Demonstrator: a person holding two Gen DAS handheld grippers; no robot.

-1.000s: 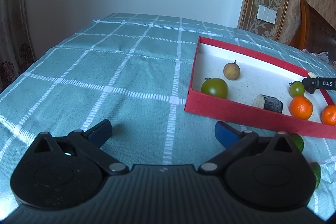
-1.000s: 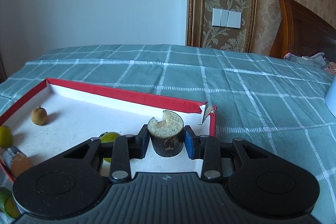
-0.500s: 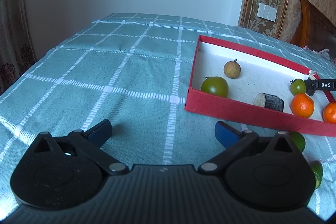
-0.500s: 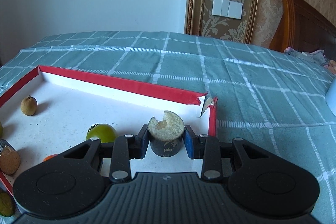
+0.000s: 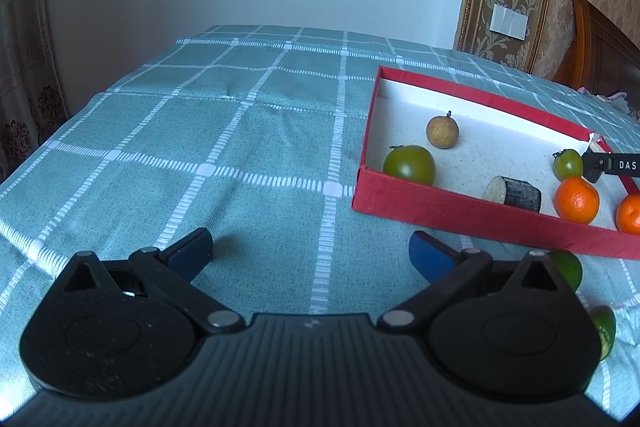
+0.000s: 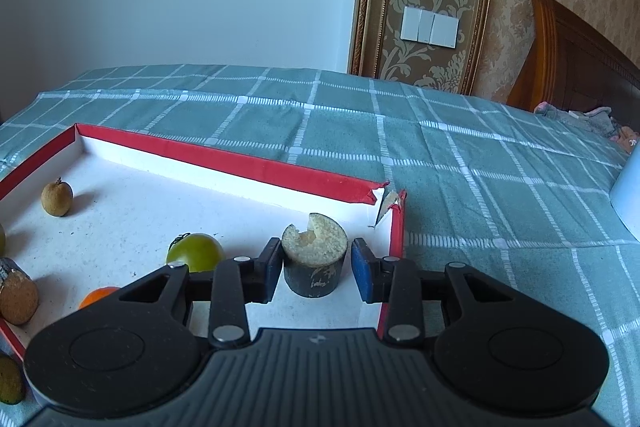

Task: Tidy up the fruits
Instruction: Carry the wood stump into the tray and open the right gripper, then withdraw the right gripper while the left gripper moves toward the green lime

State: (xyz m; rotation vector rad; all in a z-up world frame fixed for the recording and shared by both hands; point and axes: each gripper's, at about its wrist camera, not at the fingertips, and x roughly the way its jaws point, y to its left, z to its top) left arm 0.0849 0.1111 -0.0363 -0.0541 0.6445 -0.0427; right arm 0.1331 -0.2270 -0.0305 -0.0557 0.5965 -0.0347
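A red tray [image 5: 472, 217] with a white floor lies on the green checked cloth. In it are a brown round fruit [image 5: 442, 133], a green fruit [image 5: 409, 165], a dark cut piece [image 5: 514, 191], a small green fruit [image 5: 568, 164] and two oranges [image 5: 577, 199]. My left gripper [image 5: 310, 253] is open and empty over the cloth, left of the tray. My right gripper [image 6: 315, 269] stands open around a dark cut piece [image 6: 314, 259] that rests upright on the tray floor near the torn corner [image 6: 384, 201]; both pads are just clear of it.
Two green fruits [image 5: 568, 267] lie on the cloth in front of the tray, partly hidden by my left gripper. A white object [image 6: 628, 199] stands at the right edge of the right wrist view. A wooden headboard [image 6: 580, 63] is beyond.
My right gripper has opened and let go of the dark cut piece, which now stands on the tray floor near the corner. My left gripper has barely moved.
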